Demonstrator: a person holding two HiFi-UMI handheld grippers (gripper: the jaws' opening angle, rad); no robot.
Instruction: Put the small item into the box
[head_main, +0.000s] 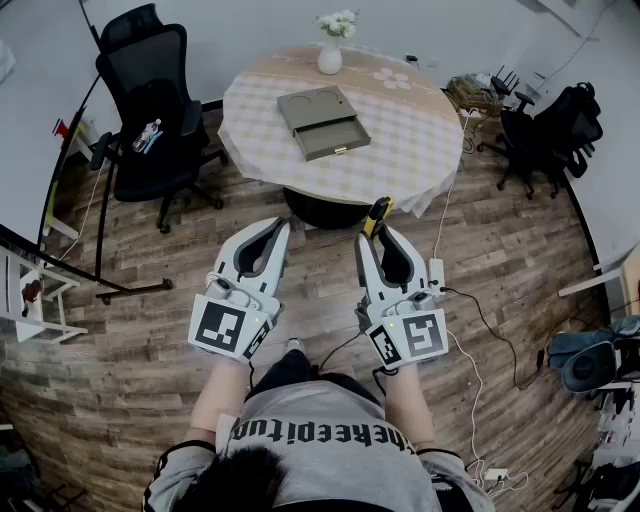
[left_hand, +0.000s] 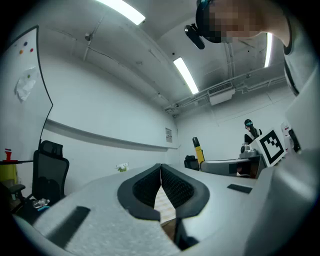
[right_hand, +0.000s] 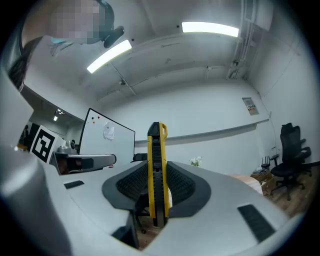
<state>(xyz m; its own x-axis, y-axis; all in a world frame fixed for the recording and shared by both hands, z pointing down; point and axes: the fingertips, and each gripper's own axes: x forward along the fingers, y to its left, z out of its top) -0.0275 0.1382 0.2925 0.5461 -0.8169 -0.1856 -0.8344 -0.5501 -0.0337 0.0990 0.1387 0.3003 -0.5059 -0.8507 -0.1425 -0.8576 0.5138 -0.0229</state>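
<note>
A yellow and black utility knife (head_main: 378, 211) sticks up from between the pads of my right gripper (head_main: 373, 232), which is shut on it. In the right gripper view the knife (right_hand: 156, 165) stands upright between the jaws of that gripper (right_hand: 157, 186). My left gripper (head_main: 284, 230) is shut with nothing in it, its black pads meeting (left_hand: 161, 170). Both grippers hover over the wooden floor, short of the round table (head_main: 420, 150). The box (head_main: 322, 120), a flat olive-grey case with its drawer pulled out, lies on the table top.
A white vase of flowers (head_main: 331, 48) stands at the table's far edge. A black office chair (head_main: 150, 110) is at the left, more chairs and bags (head_main: 545, 135) at the right. Cables and a power strip (head_main: 437, 272) run over the floor by my right gripper.
</note>
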